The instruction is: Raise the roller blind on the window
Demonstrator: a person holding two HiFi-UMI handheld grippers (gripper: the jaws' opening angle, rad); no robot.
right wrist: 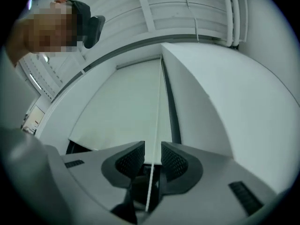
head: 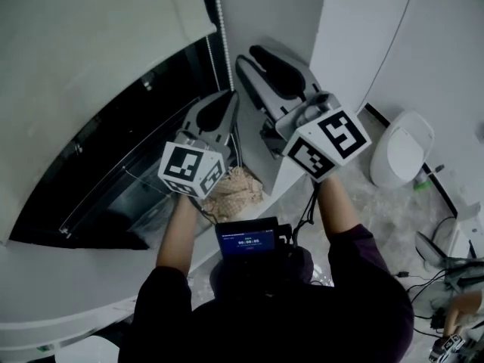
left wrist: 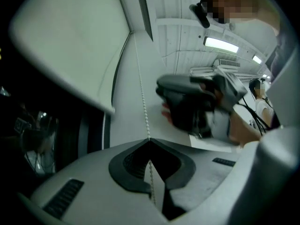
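Viewed steeply from above: a person's dark sleeves and two raised forearms, each hand carrying a claw with a black-and-white marker cube.

At upper left, the white roller blind (head: pixel 98 44), lower edge drawn partway up over the dark window (head: pixel 113 187). Just beside the blind's right edge, the bead chain (head: pixel 220 36), hanging straight down against a white wall.

Left claw (head: pixel 225 100): the lower of the two, tips pointing up along the chain. In the left gripper view, clenched on the bead chain (left wrist: pixel 143 102), tips meeting in a point with the beads pinched there and trailing on down between the dark pads. Beyond it in that view, the blind's bottom edge at upper left and the right claw as a blurred dark shape on the right.

Right claw (head: pixel 255 55): higher, just right of the left one, near but apart. In the right gripper view, released, ribbed pads (right wrist: pixel 130 159) a little apart with the chain passing through the gap. Further up, the chain climbing along the right edge of the blind (right wrist: pixel 117 102) toward the ceiling.

Off to the right on the floor, a white toilet (head: pixel 401 153). At chest level, a small device with a lit blue screen (head: pixel 247 242).
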